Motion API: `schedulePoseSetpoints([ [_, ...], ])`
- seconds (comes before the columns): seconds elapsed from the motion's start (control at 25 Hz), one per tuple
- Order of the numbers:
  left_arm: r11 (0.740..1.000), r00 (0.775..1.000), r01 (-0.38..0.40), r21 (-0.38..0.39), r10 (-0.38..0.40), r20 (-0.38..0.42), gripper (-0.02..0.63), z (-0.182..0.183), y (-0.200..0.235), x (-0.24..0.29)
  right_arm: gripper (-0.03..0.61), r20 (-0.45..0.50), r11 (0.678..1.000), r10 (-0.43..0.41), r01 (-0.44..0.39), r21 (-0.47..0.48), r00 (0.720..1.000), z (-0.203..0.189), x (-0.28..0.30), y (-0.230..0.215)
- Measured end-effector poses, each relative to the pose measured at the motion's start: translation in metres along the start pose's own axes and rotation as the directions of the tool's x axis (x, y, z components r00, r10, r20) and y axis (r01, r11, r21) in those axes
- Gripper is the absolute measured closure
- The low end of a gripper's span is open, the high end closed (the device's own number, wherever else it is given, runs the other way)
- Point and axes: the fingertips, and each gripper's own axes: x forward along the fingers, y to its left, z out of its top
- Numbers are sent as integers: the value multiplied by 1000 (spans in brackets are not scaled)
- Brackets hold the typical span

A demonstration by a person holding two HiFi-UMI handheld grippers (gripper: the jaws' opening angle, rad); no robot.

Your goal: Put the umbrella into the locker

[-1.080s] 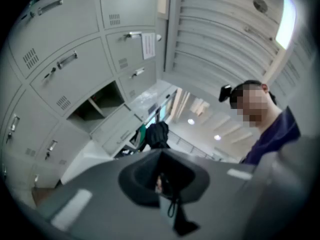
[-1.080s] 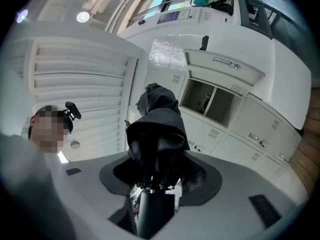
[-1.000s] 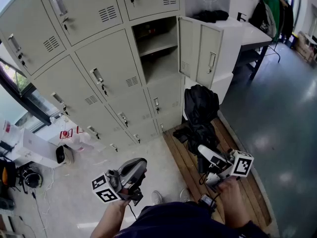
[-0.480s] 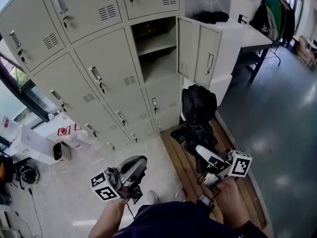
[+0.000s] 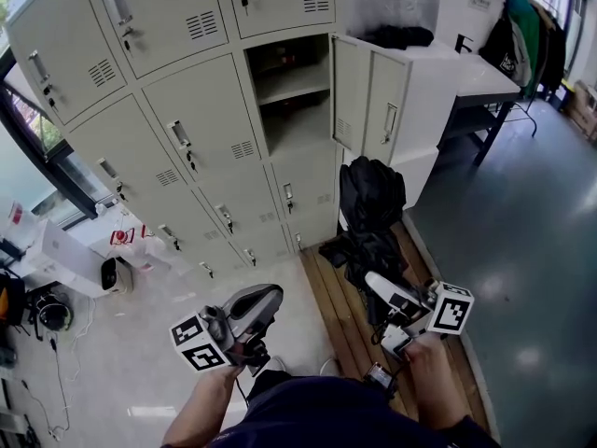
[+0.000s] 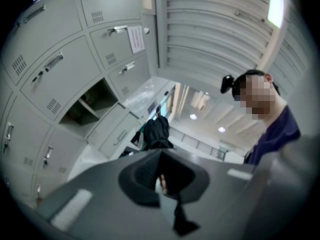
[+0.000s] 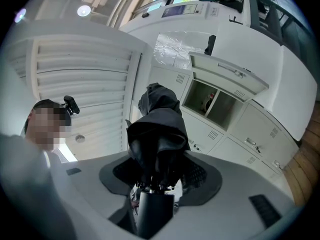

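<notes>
1. The umbrella (image 5: 371, 203) is hanging folded above the floor, its black cloth bunching loosely. It is sitting in front of the lower lockers (image 5: 201, 147), below and slightly right of the open locker (image 5: 297, 110), and is not inside it.
2. The right gripper (image 5: 375, 283) is pinching the umbrella at its handle (image 7: 154, 211). In the right gripper view the dark handle is sitting between the two pads, with the cloth (image 7: 157, 134) rising straight out of them (it is covering the jaw tips).
3. The left gripper (image 5: 266, 299) is hovering to the left of the umbrella, well apart from it. Its fingers are pressing together with nothing between them, as the left gripper view (image 6: 161, 176) is showing.
4. The open locker's door (image 5: 353, 82) is standing swung out to the right. A shelf is splitting the inside into an upper and a lower space, and something small and dark is lying in the upper one (too dim to tell what).
5. The other lockers are standing closed, each with a handle and a vent.
6. Wooden slats (image 5: 340, 315) are lying on the floor under the umbrella and right gripper.
7. A white table (image 5: 485, 68) is standing at the far right.
</notes>
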Motion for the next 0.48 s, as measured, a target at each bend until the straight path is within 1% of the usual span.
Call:
schedulePoseSetpoints([
  [0.12, 1000, 1000, -19, 25, 19, -9, 614, -1, -2, 6, 368, -4, 1000, 3, -3, -12, 1000, 4, -3, -1],
  [0.28, 999, 1000, -24, 32, 25, -18, 614, -2, 0, 13, 367, 1, 1000, 6, -6, -22, 1000, 10, -7, -1],
  [0.48, 998, 999, -34, 49, 36, -37, 614, 0, 5, 21, 367, 14, 998, -27, 28, -56, 1000, 23, -9, -6],
])
